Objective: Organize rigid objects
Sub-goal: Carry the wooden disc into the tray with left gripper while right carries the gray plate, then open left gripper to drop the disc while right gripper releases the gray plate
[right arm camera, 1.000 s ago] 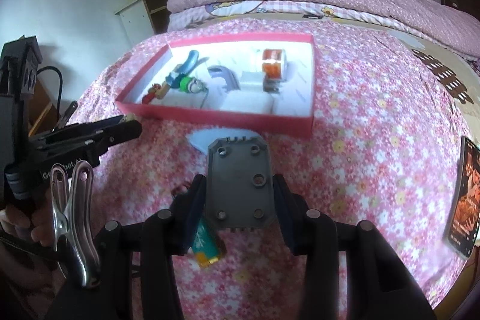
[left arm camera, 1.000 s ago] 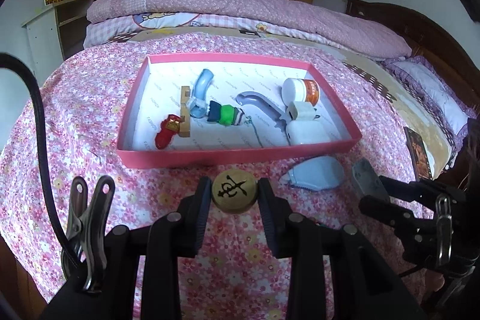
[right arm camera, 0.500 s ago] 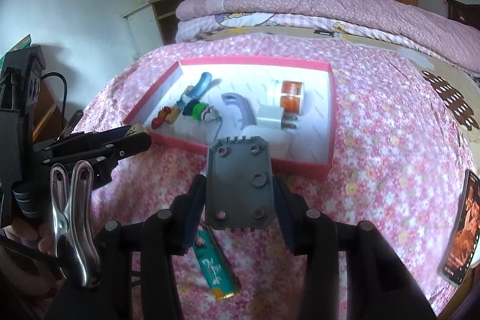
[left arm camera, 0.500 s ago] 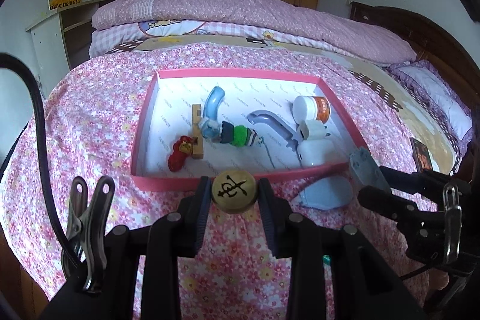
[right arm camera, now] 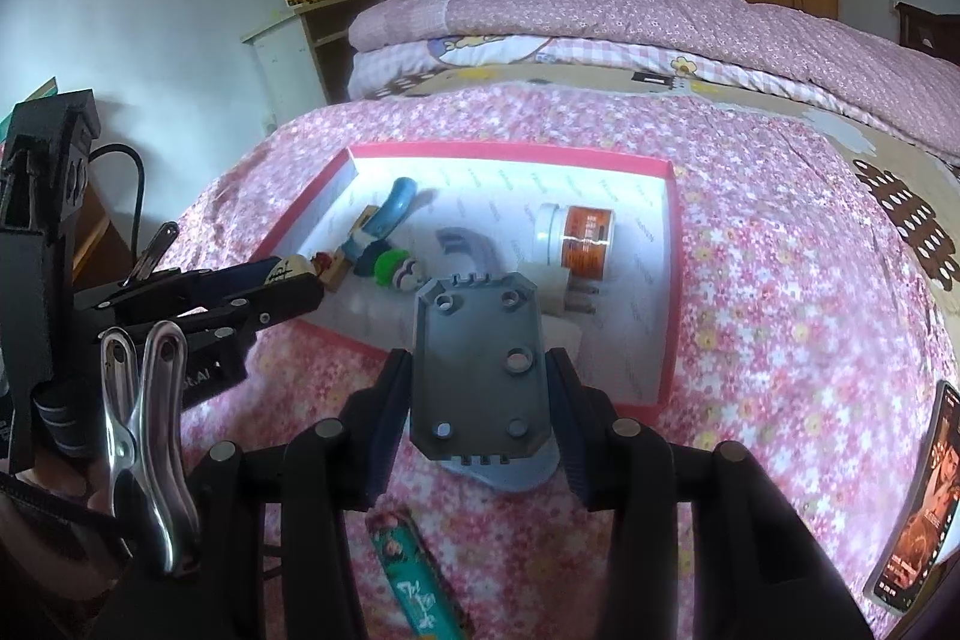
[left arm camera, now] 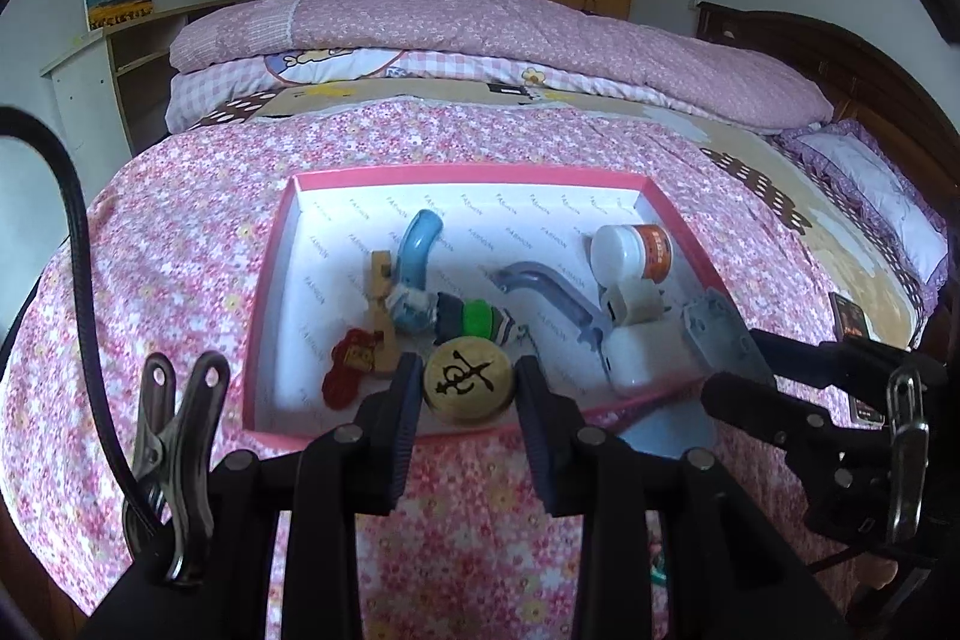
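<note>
From the left wrist view, your left gripper (left arm camera: 468,385) holds a round brass-coloured token (left arm camera: 468,379) with a dark emblem, its pads narrowed against the disc's edges, right at the near rim of the pink tray (left arm camera: 267,274) that sits on the flowered bed (left arm camera: 180,232). Inside the tray lie a red figure (left arm camera: 351,370), a curved blue tube (left arm camera: 420,244), a grey handle (left arm camera: 552,292), a white jar with an orange label (left arm camera: 630,253) and a white plug (left arm camera: 633,307). Your right gripper (left arm camera: 741,361) reaches in over the tray's near right corner, carrying a grey plate (left arm camera: 717,334). From the right wrist view, your right gripper (right arm camera: 477,379) clamps that grey plate (right arm camera: 480,370) by its long sides, held above the tray's near rim (right arm camera: 669,280). Your left gripper (right arm camera: 294,283) shows at the tray's near left corner with the token (right arm camera: 288,269) between its fingers. On the bed in front of the tray lie a pale blue piece (right arm camera: 510,472) and a teal packet (right arm camera: 420,586); to the tray's right rests a phone (right arm camera: 918,508).
</note>
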